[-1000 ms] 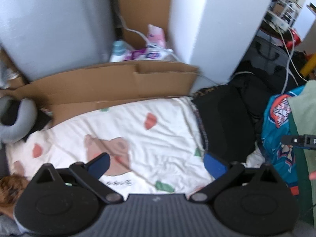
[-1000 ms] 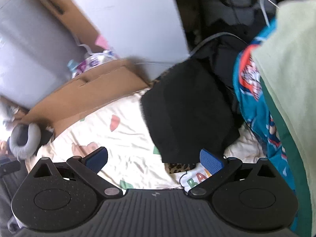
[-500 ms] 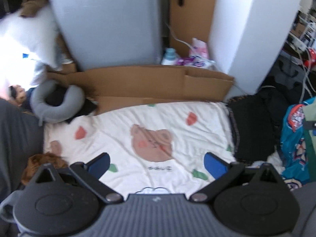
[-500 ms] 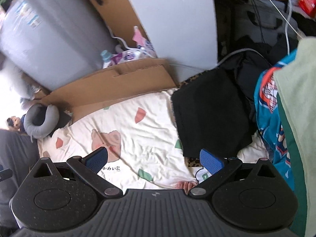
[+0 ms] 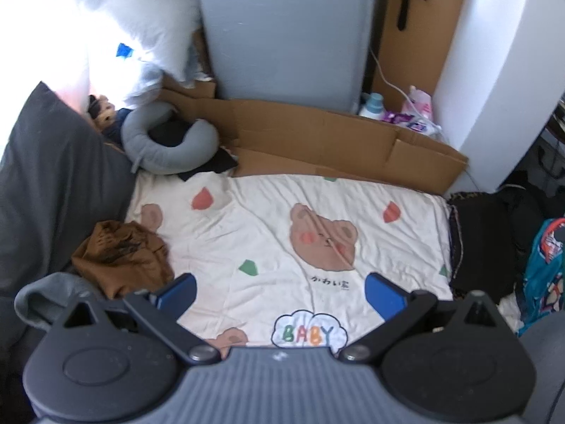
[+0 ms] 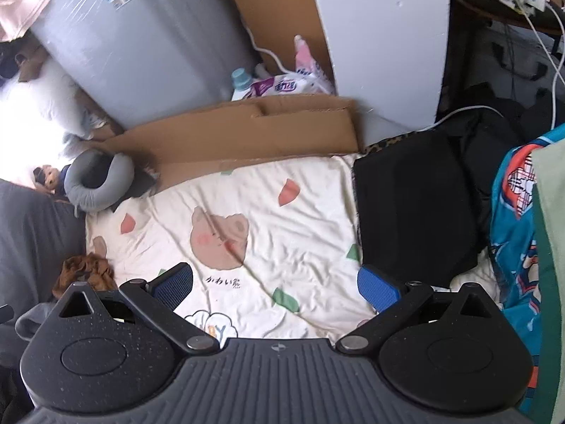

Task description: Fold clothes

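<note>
- Closest in: the left gripper [image 5: 280, 291] has its blue fingers [image 5: 176, 291] spread wide with nothing between them, hovering over the near edge of the blanket [image 5: 268, 233].
- Same deal with the right gripper [image 6: 275, 286]: fingers [image 6: 376, 288] spread apart, empty, hanging over the same cream blanket with the bear print and the "BABY" cloud.
- The blanket is spread flat on the bed, a bit wrinkly, with nothing lying in the middle of it.
- The clothes are all around the edges. A crumpled brown garment [image 5: 123, 254] sits on the blanket's near left corner, just beside the left gripper's left finger. The right wrist view shows it too, smaller, in the same corner.
- On the right side, a flat black garment [image 6: 413, 205] overlaps the blanket's right edge, with a leopard-print bit peeking out from under it.
- Further right there's a teal patterned garment [image 6: 512, 219], and a pale green cloth [image 6: 551, 247] fills the right edge of the right wrist view.
- Left of the blanket is a dark grey pillow [image 5: 53, 176].
- At the far left corner, a grey neck pillow [image 5: 166, 148] curls up, touching the blanket's edge.
- Behind the blanket a flattened cardboard box [image 5: 335, 141] runs along the far edge.
- Past that: a big grey appliance [image 5: 282, 28], a detergent bottle [image 5: 372, 104] and a white wall [image 5: 494, 70].
</note>
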The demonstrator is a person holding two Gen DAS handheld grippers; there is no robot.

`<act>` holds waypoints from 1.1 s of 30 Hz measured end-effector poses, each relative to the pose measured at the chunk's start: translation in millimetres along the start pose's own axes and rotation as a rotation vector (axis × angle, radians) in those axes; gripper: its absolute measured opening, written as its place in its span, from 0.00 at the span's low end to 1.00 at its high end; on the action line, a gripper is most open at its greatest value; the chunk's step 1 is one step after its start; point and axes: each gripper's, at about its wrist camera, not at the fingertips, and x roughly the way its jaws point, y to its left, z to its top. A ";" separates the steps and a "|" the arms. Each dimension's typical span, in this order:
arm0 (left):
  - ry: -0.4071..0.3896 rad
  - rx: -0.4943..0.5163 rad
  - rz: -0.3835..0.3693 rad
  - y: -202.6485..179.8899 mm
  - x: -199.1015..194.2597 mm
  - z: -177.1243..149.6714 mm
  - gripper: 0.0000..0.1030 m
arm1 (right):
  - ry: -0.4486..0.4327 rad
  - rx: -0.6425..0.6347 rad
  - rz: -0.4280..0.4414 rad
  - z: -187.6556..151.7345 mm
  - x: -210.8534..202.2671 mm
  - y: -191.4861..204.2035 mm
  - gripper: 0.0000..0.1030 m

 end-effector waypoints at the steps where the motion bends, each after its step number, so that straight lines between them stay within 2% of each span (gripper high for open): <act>1: -0.001 -0.011 0.003 3.5 -1.1 -2.7 0.99 | 0.003 -0.004 -0.002 -1.5 1.1 3.3 1.00; 10: -0.006 -0.103 0.030 19.2 -3.2 -29.0 1.00 | 0.010 -0.083 -0.014 -15.4 3.2 35.6 1.00; 17: -0.028 -0.153 0.032 8.7 -5.3 -49.1 1.00 | 0.012 -0.141 -0.010 -30.7 3.3 59.4 1.00; 27: -0.011 -0.204 0.072 -4.5 7.3 -74.7 1.00 | 0.032 -0.195 -0.020 -51.4 16.9 75.1 1.00; 33: -0.001 -0.237 0.080 -11.2 13.7 -86.3 1.00 | 0.063 -0.261 0.008 -66.9 26.8 87.7 1.00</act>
